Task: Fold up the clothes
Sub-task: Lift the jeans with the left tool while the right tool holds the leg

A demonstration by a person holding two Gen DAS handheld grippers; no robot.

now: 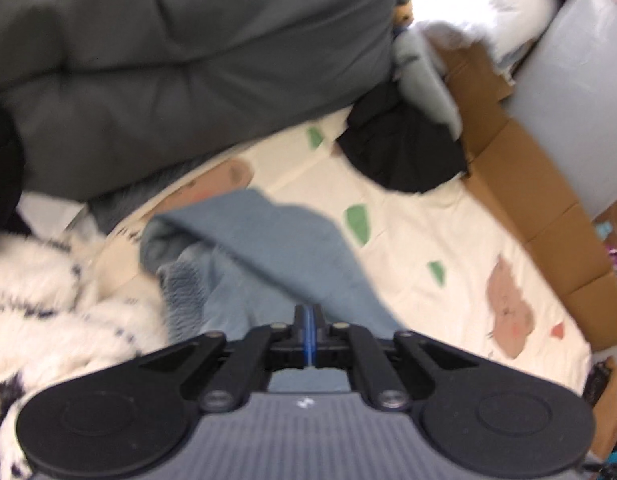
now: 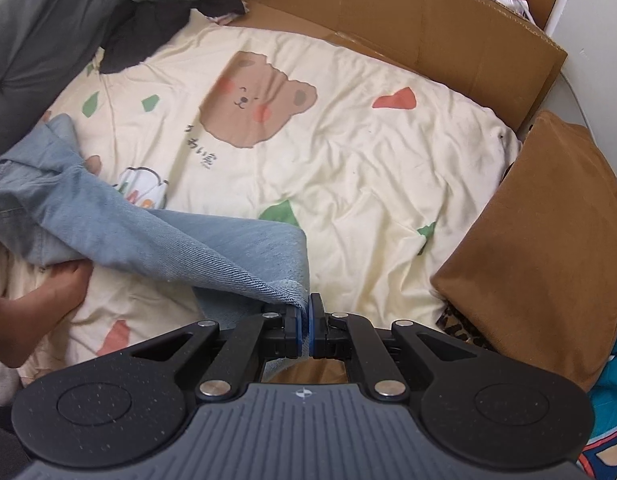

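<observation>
The denim garment (image 2: 148, 232) is hanging from your right gripper (image 2: 307, 312) and left gripper (image 1: 307, 314), both pinching its fabric closed.

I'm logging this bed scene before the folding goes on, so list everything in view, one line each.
denim garment: one, light blue, lying across the near left of the bed, a corner pinched by each gripper
bedsheet: one, cream with bear and leaf prints, covering the bed
duvet: one, dark grey, heaped at the far left
black garment: one, at the far end of the sheet
cardboard: brown sheets, standing along the bed's far edge
cushion: one, brown, near right
fluffy blanket: one, white with dark marks, left
foot: one, bare, near left
left gripper: shut on denim
right gripper: shut on denim
</observation>
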